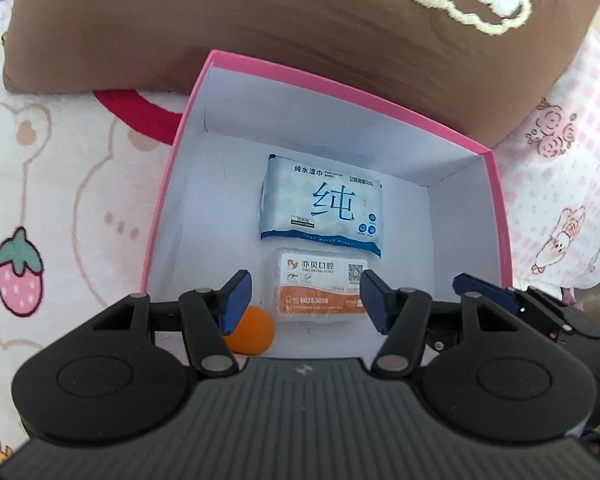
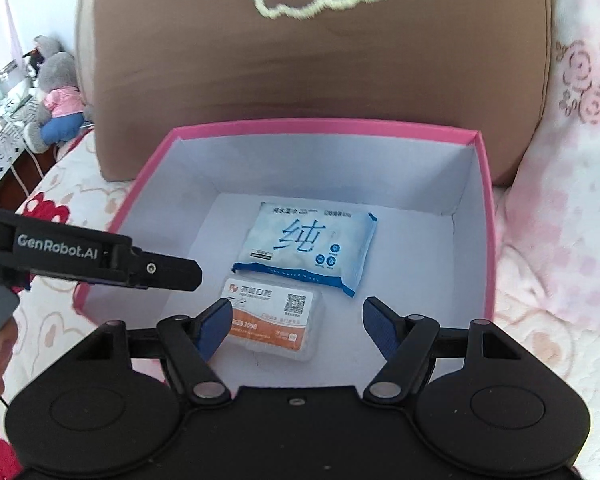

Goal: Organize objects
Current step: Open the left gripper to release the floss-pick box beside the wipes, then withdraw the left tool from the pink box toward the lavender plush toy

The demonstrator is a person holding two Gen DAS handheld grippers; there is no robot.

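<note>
Two flat packs, wipes pack (image 1: 322,205) (print upright) and clear case (image 1: 320,289), lie lengthwise side-to-side.

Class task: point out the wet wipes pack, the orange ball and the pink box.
wet wipes pack (image 1: 324,204): left wrist view, printed front.
orange ball (image 1: 253,332): left wrist view, visible side.
pink box (image 2: 324,125): right wrist view, far rim.

Box (image 1: 496,216) floor lies free beside wipes (image 1: 324,204); pillow (image 1: 300,40) blocks behind.

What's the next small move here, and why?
Probably lift both grippers clear of the pink box and go for the next loose item. The wipes pack, floss case and orange ball already lie inside it, and the left gripper and right gripper hang above with open, empty jaws.
</note>
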